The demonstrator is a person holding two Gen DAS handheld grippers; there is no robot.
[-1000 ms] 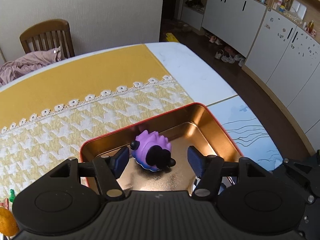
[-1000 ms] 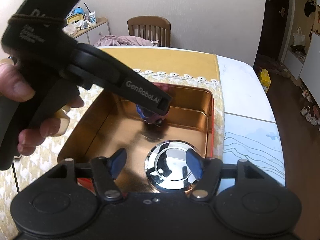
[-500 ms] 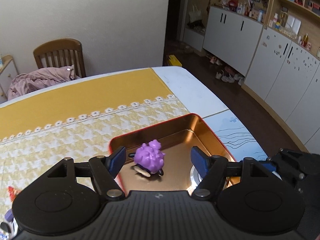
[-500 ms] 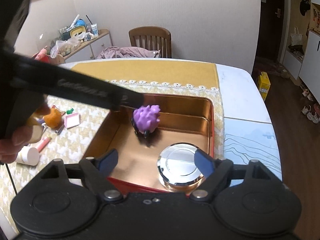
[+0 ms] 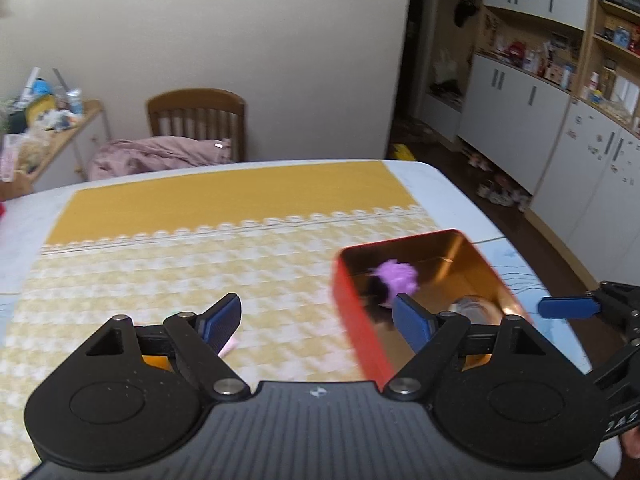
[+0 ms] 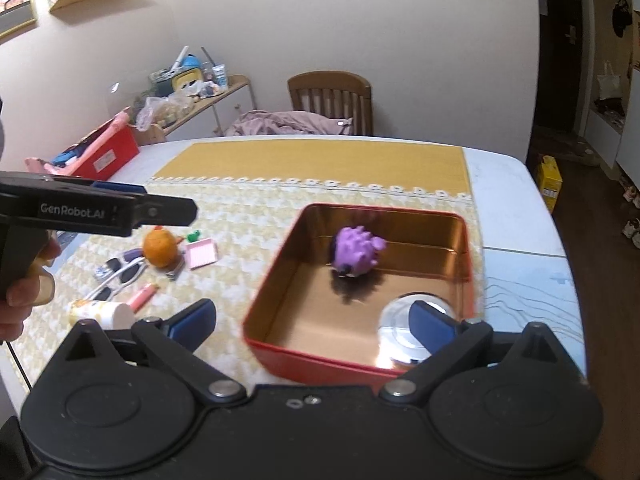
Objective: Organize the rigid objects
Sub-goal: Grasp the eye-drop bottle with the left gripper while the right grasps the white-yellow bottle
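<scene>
Two claws, both spread with nothing between the pads, jaws have just been opening. Left claw (image 5: 316, 320) hangs over the yellow cloth (image 5: 240, 196) just left of the red tin (image 6: 320, 364); right claw (image 6: 312, 320) sits over the tin's near edge. Purple spiky toy (image 6: 358, 252) and shiny round lid (image 6: 400, 332) both lie inside the tin. Sunglasses (image 6: 120, 276), orange ball (image 6: 160, 249), lighter (image 6: 142, 296) loose on tabletop (image 6: 512, 216).

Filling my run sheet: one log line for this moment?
tin: purple toy, silver lid inside | left gripper: open, empty | right gripper: open, empty
</scene>
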